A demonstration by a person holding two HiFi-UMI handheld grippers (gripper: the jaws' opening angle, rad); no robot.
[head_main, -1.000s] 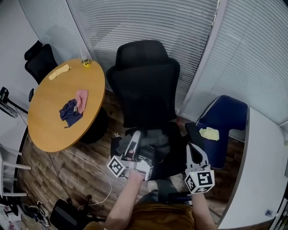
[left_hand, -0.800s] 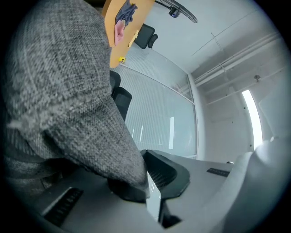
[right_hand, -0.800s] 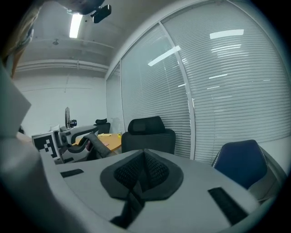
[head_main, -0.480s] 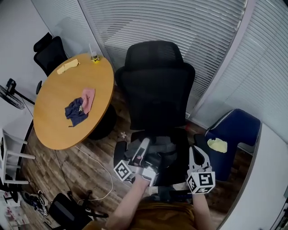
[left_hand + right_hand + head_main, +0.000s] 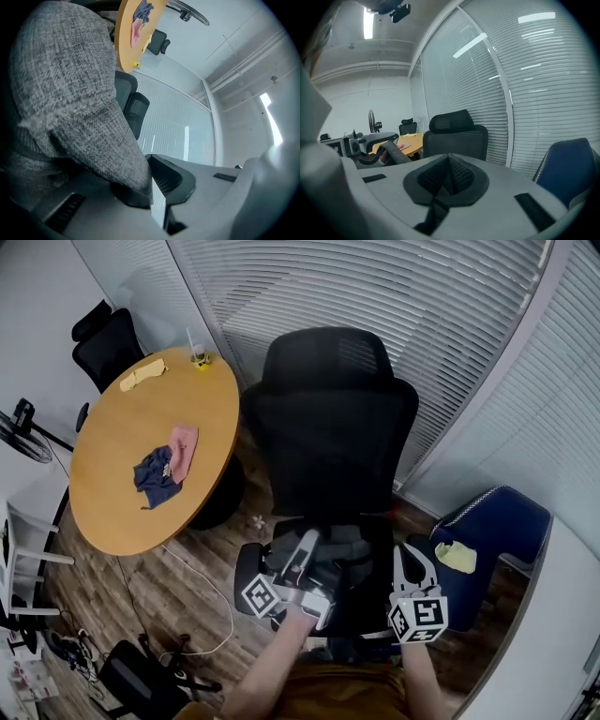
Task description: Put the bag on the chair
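White slatted blinds [image 5: 394, 296] cover the windows, which meet at a corner above a dark wood-plank floor [image 5: 178, 587] with a white cable [image 5: 211, 615] looped across it. A round wooden table [image 5: 122, 507] stands at the left with a black office chair [image 5: 108, 338] beyond its far edge. A blue armchair [image 5: 506, 521] sits at the right, and a strip light [image 5: 368, 23] glows on the ceiling.

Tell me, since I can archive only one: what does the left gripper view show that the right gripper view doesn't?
Left only: the grey bag's weave up close, pinched by the left gripper. Right only: the right gripper, shut and empty, a blue chair and a standing fan. Both: the black office chair, the round wooden table and the blinds.
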